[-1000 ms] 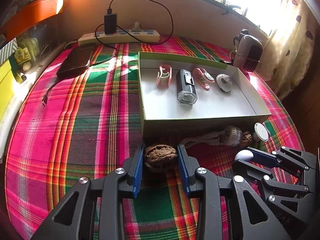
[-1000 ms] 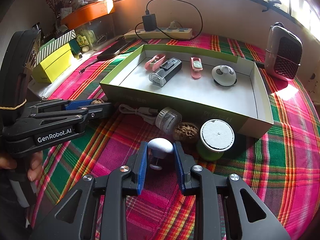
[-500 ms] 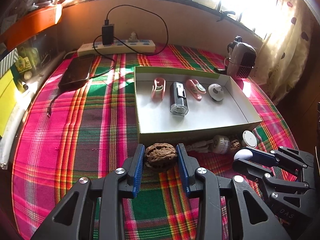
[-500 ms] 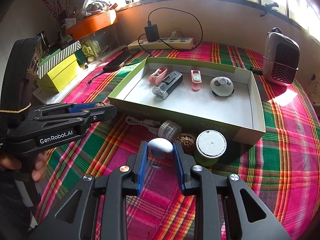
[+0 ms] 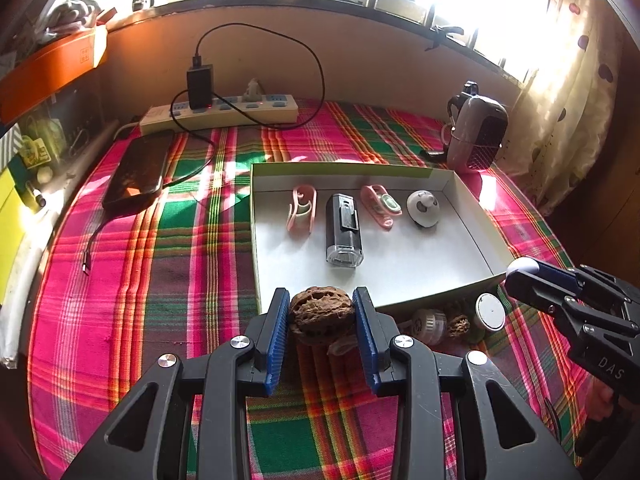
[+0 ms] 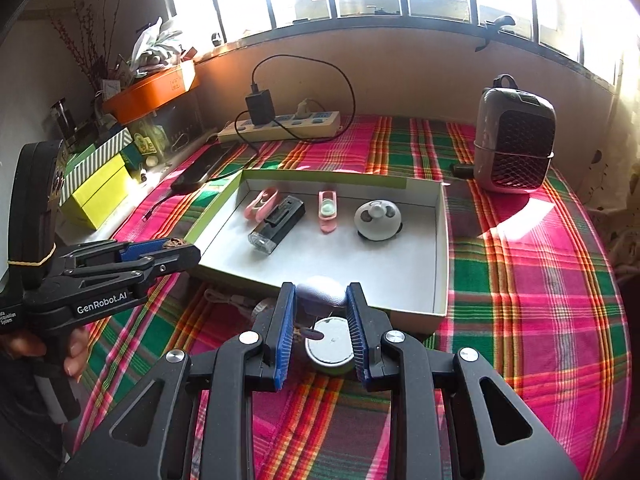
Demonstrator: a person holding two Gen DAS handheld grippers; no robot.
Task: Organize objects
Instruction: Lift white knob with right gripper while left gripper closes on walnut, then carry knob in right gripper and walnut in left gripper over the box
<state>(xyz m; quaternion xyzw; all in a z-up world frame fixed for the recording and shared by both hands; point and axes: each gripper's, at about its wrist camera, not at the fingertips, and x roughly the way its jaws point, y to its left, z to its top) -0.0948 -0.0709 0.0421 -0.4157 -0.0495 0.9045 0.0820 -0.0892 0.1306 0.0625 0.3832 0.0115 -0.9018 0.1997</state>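
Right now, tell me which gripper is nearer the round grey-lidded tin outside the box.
Right. The right gripper, holding a white knob, hangs just above the tin. The left gripper, holding a walnut, is off to the tin's left, by the box near corner.

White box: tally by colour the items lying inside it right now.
Inside the white box:
Pink: 2, the clip and the strap-like piece
Black: 1, the device with a clear end
White and grey: 1, the round gadget
Total: 4
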